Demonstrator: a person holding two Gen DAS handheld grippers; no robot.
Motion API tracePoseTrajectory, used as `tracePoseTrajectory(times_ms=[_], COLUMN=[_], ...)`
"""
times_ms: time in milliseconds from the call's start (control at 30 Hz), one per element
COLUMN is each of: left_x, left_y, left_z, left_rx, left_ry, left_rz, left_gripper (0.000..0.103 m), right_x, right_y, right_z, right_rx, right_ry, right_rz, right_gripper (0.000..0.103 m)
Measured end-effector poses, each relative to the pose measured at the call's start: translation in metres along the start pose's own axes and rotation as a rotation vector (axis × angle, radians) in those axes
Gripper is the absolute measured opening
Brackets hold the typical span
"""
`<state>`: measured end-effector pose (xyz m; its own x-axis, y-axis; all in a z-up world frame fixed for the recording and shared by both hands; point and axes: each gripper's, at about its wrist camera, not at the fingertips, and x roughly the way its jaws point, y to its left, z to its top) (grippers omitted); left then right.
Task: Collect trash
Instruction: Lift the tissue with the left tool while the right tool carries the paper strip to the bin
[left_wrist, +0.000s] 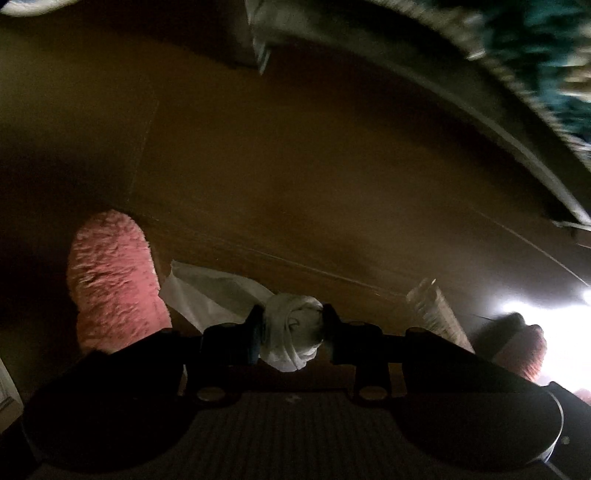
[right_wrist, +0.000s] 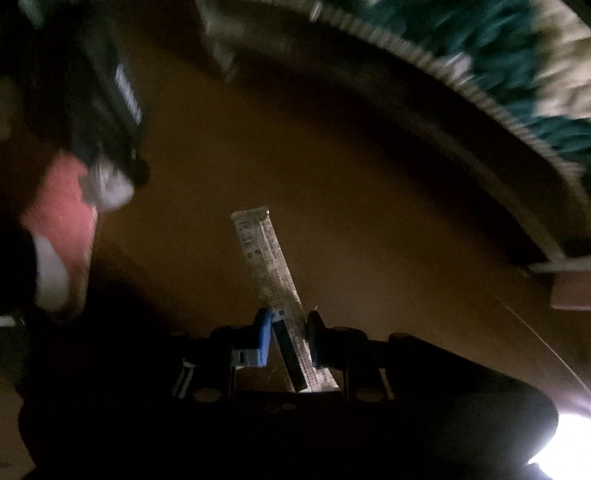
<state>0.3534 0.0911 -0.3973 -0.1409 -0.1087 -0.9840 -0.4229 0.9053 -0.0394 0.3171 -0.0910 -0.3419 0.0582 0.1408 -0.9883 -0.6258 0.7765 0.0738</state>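
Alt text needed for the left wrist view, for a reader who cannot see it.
The left gripper pinches a crumpled white tissue above a dim brown floor. A fluffy pink slipper lies at left; a patterned rug's edge curves across the top right.

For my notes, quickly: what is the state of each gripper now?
Left gripper: shut on crumpled tissue.
Right gripper: shut on long wrapper.

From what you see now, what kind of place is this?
Probably a room in a home: a brown wooden floor, a fringed green rug and fluffy pink slippers on the person's feet.
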Motion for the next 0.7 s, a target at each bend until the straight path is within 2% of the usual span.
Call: tracePoseTrajectory(times_ms=[167,533,700], left_x=[-0.055,-0.183,-0.235], left_y=[-0.008,-0.02,-0.026], left_z=[-0.035,-0.096,-0.123], left_rx=[0.028,0.125,0.167], left_ry=[-0.111,-0.361,-0.495], left_rz=[-0.031,-0.087,-0.08], left_gripper=[0.031,0.032,0.032], right_x=[-0.071,-0.182,-0.234], right_y=[-0.003,0.026,0.028], right_z=[-0.006,-0.029,-0.04], right_rx=[0.071,0.168,0.191], right_ry=[-0.108,-0.334,-0.449], right_rz=[-0.027,-0.078,-0.082], right_gripper=[0.019,0.019,0.019])
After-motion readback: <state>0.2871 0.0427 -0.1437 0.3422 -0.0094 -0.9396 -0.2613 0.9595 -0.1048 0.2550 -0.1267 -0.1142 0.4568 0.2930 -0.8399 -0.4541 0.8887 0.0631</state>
